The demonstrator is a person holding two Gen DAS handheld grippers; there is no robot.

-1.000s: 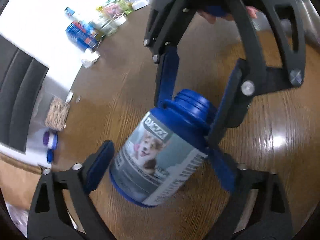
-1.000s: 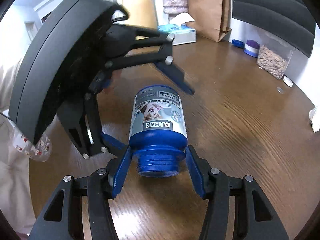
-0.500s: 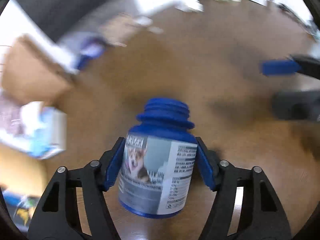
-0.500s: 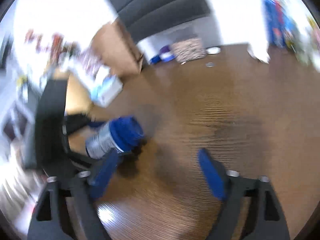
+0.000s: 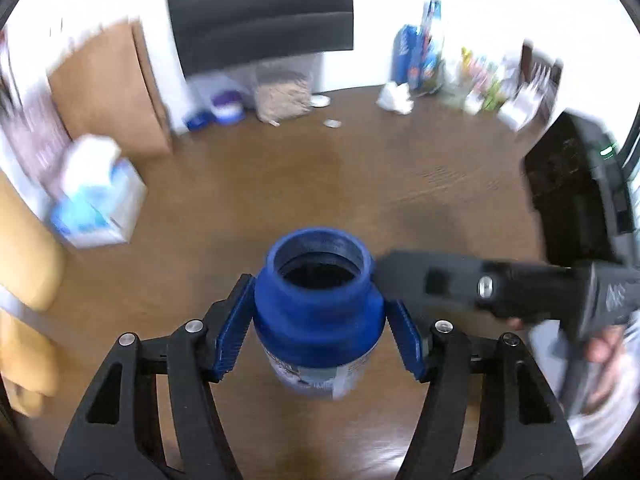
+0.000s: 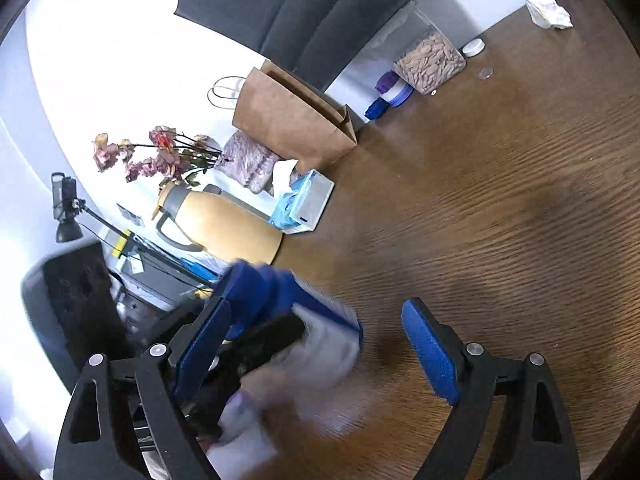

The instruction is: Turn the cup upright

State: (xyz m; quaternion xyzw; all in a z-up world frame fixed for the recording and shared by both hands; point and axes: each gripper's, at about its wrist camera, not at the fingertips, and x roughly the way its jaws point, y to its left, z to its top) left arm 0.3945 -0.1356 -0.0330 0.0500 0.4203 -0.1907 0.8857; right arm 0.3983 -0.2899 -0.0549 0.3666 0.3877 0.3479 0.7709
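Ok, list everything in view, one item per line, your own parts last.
Bottle: 1, blue, open mouth up, between left gripper's pads.
Table: 1, brown wood.
Paper bag: 1, brown, far edge.
Tissue box: 1, light blue, beside bag.
Thermos: 1, tan, table edge.
Clear container: 1, tan contents, far edge.
Crumpled tissue: 1, white, far edge.
Dried flowers: 1 bunch, pink.
Left gripper: blue pads, shut on bottle.
Right gripper: blue pads, open.
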